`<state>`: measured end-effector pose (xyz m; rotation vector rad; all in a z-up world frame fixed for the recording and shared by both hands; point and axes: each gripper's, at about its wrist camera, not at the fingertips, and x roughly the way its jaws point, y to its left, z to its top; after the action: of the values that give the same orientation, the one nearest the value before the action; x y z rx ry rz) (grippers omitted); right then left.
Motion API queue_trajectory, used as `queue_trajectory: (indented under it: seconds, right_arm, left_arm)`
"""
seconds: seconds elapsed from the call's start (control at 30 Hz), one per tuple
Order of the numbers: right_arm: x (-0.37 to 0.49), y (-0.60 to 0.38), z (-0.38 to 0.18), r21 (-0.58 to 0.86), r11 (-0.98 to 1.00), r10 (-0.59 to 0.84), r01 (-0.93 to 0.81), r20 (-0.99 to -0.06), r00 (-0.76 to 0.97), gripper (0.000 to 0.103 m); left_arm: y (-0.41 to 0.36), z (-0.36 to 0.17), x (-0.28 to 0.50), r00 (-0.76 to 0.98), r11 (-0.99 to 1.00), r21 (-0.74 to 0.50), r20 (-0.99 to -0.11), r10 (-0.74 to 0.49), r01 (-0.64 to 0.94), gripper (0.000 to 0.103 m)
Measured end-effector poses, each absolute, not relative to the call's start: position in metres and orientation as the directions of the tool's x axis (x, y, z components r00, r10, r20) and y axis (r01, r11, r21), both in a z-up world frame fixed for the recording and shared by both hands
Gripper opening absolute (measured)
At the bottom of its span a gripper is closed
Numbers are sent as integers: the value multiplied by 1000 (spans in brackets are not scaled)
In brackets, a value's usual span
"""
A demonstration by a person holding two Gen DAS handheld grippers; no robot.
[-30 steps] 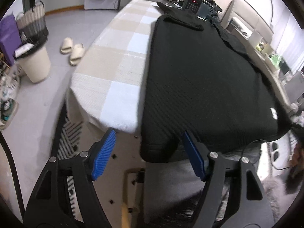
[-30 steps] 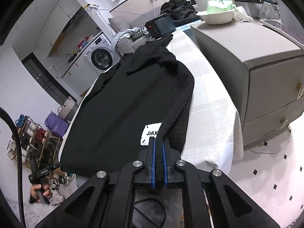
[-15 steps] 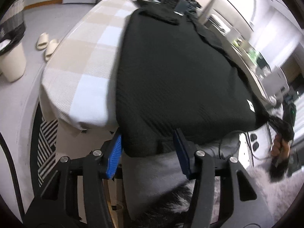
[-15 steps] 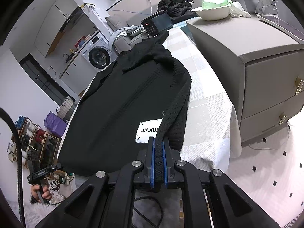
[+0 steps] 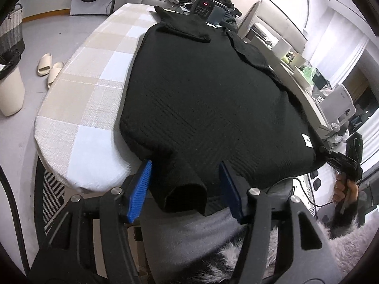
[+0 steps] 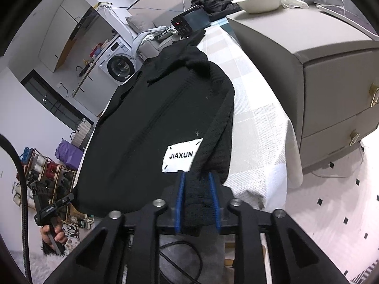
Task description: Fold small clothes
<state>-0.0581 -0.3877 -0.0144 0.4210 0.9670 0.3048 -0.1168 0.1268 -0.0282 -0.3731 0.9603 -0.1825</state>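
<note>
A black knit garment (image 5: pixel 208 90) lies spread on the checked tablecloth (image 5: pixel 94 87). Its near hem corner hangs over the table's front edge. My left gripper (image 5: pixel 186 189) is open, its blue pads either side of that hanging corner. In the right wrist view the garment (image 6: pixel 146 127) shows a white "JIAXUN" label (image 6: pixel 181 156). My right gripper (image 6: pixel 197 203) has its blue pads slightly apart, with a bunched black edge of the garment between them. The right gripper also shows at the far right of the left wrist view (image 5: pixel 341 159).
A grey drawer cabinet (image 6: pixel 331 71) stands right of the table with a bowl (image 6: pixel 258 2) on top. A black device (image 5: pixel 206 6) and dark clothes lie at the table's far end. A washing machine (image 6: pixel 120 66), a bin (image 5: pixel 9 90) and slippers (image 5: pixel 48 67) stand on the floor.
My left gripper has moved in so the hanging hem corner lies between its pads. My right gripper's pads, pressed shut on the garment edge before, now stand slightly apart around it.
</note>
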Motion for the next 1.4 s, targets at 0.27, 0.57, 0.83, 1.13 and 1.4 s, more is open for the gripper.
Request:
queue_trajectory:
  seconds: [0.27,0.57,0.83,1.13,1.4]
  right_arm:
    - [-57,-384,-18,440,896,404,-61,-749,526,24]
    - [-59,-389,-7,534,841,469,-92,-634,615,7]
    - [-52,-393,23,674,718,570,-173,-427,702,7]
    - [-19,-380,50,681,709,531,-182,-346,774,7]
    - [48,-373,65,692,711,464,-125,-328,823,7]
  left_arm:
    - [131,-31,-104,561,908,-414,-769,-307,-69,63]
    - [141,-29,-90,608,902,-412,-752,-255,-131,6]
    - [140,19,-79,748,886,-462,-602,-278,-43,5]
    - [150,54,-31,830,868,-496,-492,-261,-22,5]
    - [172,72,28,869,844,-534,-439,-228,-49,5]
